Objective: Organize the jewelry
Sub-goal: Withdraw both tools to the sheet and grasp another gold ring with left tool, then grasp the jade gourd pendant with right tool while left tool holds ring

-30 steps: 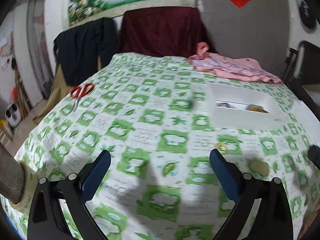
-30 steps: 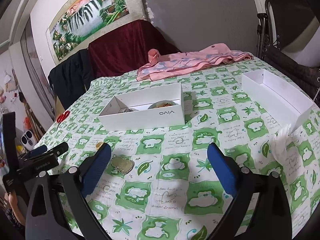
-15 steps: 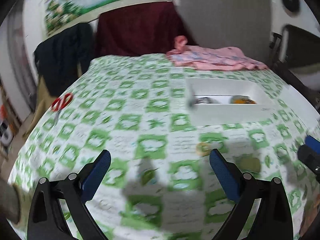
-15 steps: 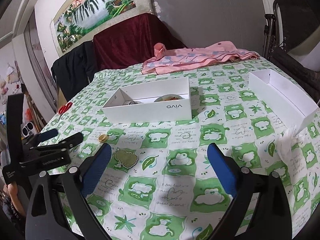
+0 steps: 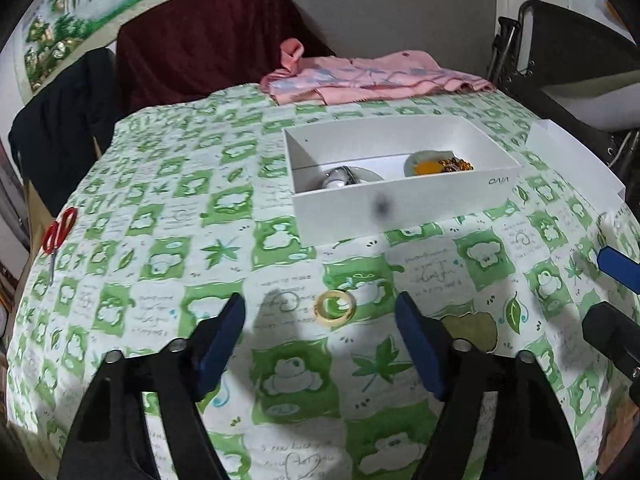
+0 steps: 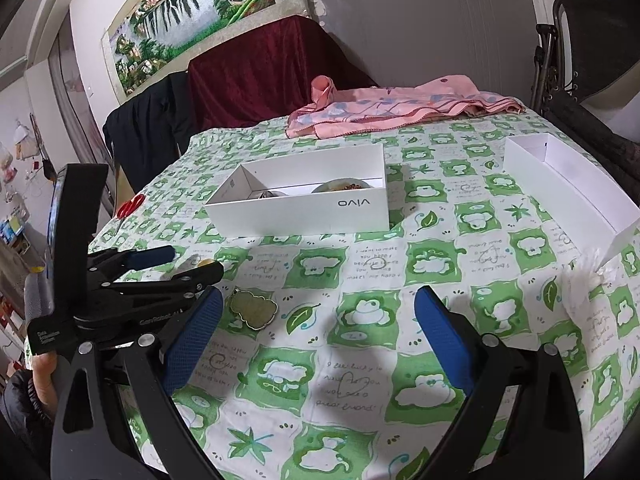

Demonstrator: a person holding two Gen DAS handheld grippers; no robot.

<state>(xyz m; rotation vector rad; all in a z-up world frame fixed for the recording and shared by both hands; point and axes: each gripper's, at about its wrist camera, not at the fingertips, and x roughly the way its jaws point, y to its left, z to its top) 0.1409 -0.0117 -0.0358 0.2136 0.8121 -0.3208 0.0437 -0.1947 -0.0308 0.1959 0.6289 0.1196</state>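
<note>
A pale yellow ring (image 5: 335, 307) lies on the green-patterned tablecloth, just ahead of and between the fingers of my open left gripper (image 5: 320, 336). A green gourd-shaped pendant (image 5: 476, 330) (image 6: 253, 309) lies to the ring's right, beside my right gripper's left finger. A white divided box (image 5: 404, 204) (image 6: 304, 210) behind them holds a silver piece (image 5: 340, 177) and an orange-and-gold piece (image 5: 438, 165). My right gripper (image 6: 318, 324) is open and empty over the cloth. The left gripper (image 6: 188, 266) also shows in the right wrist view, and hides most of the ring.
A second, empty white box (image 6: 568, 184) stands at the right. A crumpled white tissue (image 6: 586, 280) lies by its near end. Red scissors (image 5: 58, 232) lie at the table's left edge. A pink cloth (image 5: 372, 80) lies at the far side. A chair (image 6: 592, 40) stands right.
My left gripper has swung right and come down toward the table, so the ring now lies between its fingers. The right gripper has shifted slightly, staying open.
</note>
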